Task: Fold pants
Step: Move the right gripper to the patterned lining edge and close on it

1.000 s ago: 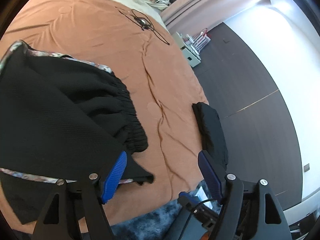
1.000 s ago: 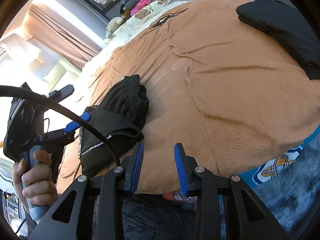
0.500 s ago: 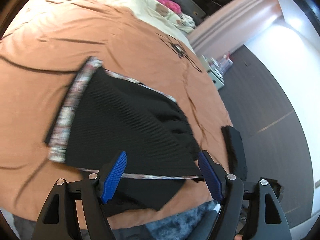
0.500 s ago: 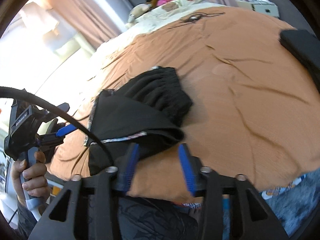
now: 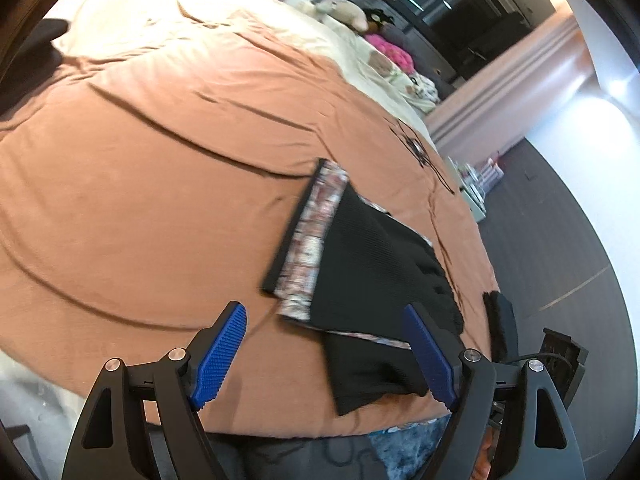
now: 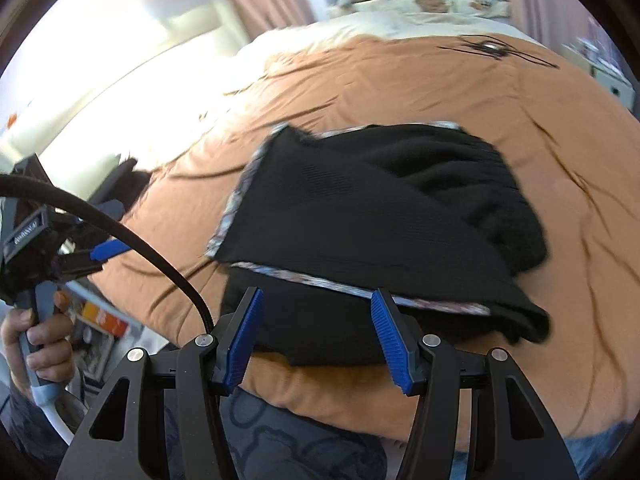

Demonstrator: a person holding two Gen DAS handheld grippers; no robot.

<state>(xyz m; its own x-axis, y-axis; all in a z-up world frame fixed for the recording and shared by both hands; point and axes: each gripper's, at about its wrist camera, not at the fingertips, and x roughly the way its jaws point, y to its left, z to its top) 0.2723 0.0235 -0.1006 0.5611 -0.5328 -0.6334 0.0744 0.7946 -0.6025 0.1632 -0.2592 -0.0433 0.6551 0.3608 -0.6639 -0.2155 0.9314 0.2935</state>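
Black pants (image 5: 372, 276) with a patterned side stripe lie folded over on the orange blanket (image 5: 140, 184) near the bed's front edge. They also show in the right wrist view (image 6: 380, 216). My left gripper (image 5: 332, 352) is open and empty, held above the bed edge, left of the pants. My right gripper (image 6: 318, 340) is open and empty, just in front of the pants' near edge. The left gripper shows at the left of the right wrist view (image 6: 96, 256), held by a hand.
A second folded black garment (image 5: 500, 320) lies at the bed's right edge. A black cable (image 5: 420, 152) lies further up the blanket. Cream bedding with plush toys (image 5: 348, 8) is at the head. A white shelf unit (image 5: 476, 196) stands on the dark floor.
Both grippers have swung left and pulled back, so the pants sit further right and smaller in the left view. My right gripper's jaws have opened wider. The pants lie where they were.
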